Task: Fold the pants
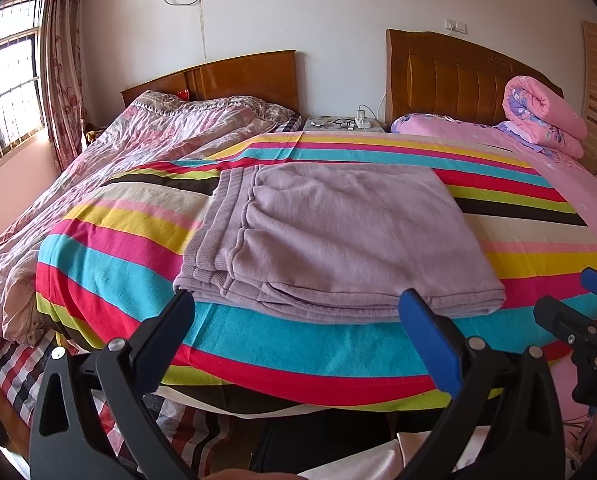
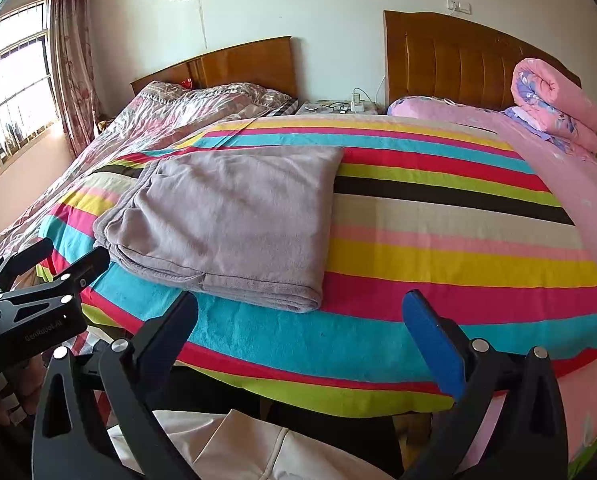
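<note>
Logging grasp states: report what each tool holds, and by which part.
Nothing. Left tool and right tool are both open, short of the folded pants.

Two wrist views, side by side, low at bed's foot.
Both face the headboards; shared: pants (image 1: 338,236) (image 2: 234,216), striped cover (image 1: 298,344) (image 2: 438,248).

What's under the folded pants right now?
The pants lie folded on the striped blanket, whose stripes show on every side. The patch directly beneath is covered, so anything there cannot be seen. Both grippers are open, clear of the cloth.
</note>
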A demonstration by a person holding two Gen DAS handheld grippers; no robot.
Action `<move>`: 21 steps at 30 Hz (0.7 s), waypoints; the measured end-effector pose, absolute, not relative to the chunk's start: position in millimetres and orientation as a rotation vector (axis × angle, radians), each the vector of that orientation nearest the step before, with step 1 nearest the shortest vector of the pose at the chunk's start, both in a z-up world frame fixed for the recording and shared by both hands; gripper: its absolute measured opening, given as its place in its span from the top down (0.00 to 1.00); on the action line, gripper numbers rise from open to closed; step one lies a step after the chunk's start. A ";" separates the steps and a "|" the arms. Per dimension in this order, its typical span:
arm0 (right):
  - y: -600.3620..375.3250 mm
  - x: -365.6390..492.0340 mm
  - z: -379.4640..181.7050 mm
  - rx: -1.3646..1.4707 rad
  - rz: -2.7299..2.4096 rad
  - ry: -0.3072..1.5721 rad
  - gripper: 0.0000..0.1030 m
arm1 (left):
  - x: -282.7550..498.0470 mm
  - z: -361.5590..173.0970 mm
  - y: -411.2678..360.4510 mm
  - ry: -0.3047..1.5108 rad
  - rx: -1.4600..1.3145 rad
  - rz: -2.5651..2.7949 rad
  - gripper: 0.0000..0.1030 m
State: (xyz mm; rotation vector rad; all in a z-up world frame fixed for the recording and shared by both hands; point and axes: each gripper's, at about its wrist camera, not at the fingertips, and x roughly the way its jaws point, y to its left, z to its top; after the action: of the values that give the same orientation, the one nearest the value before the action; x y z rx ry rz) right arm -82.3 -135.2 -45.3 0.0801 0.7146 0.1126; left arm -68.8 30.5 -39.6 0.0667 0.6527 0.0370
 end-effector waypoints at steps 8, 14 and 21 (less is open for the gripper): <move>-133.1 -83.0 -46.9 0.068 0.113 0.721 0.04 | -69.1 -41.3 28.8 0.656 0.067 0.030 0.01; -132.6 -83.3 -47.4 0.066 0.113 0.722 0.04 | -68.8 -41.2 28.7 0.656 0.067 0.032 0.01; -132.2 -83.2 -48.9 0.061 0.116 0.725 0.04 | -68.3 -41.8 28.2 0.656 0.068 0.034 0.01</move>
State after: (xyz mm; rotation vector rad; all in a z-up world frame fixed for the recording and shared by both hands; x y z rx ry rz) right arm -83.2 -132.2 -48.9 0.0611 0.7249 0.1160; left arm -68.3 28.2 -41.8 0.0685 0.6556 0.0344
